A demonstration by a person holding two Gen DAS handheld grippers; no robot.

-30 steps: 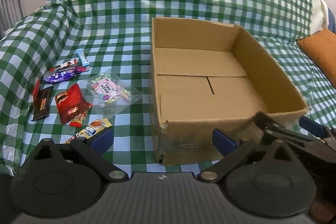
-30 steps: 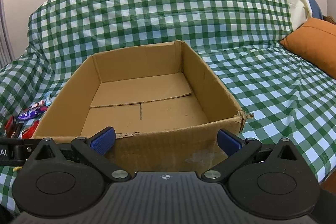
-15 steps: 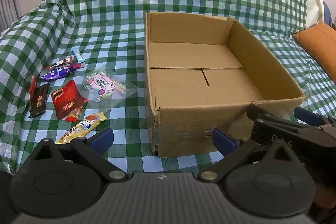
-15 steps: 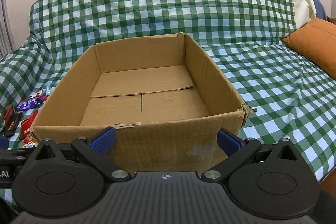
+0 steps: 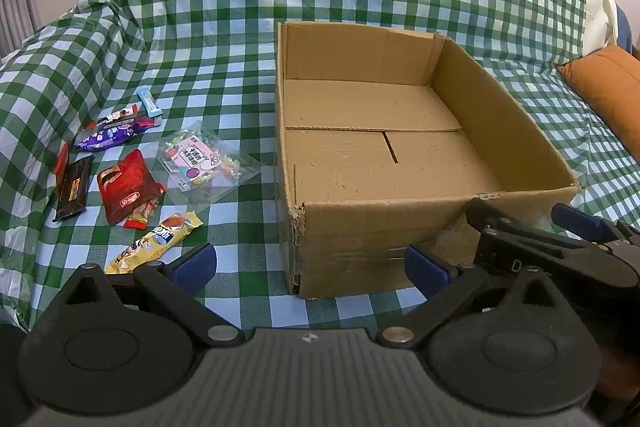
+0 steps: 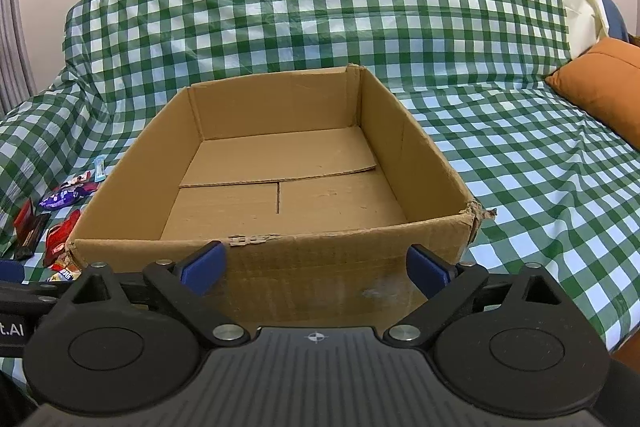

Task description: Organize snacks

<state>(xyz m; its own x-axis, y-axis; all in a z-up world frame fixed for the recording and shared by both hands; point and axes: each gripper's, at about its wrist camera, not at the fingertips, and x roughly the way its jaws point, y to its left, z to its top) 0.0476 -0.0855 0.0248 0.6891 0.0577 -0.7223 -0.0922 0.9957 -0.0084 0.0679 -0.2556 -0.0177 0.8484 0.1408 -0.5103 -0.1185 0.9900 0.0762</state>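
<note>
Both tools spread and empty before an empty box

Nearest, the left tool [image 5: 310,263] and right tool [image 6: 316,265], its jaws just narrowing slightly around nothing, hover short of the cardboard box [image 5: 400,163], likely awaiting snacks [image 5: 132,187]. Only the left view shows the wrappers scattered beside it on the checkered cloth [image 6: 320,7].

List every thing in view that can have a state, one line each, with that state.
Box: open on top, nothing inside, upright on the cloth.
Clear bag: lying flat, left of the box.
Red pack: lying flat on the cloth.
Yellow bar: lying flat, nearest the left tool.
Left tool: open, holding nothing.
Right tool: open, just closing slightly, holding nothing.
</note>
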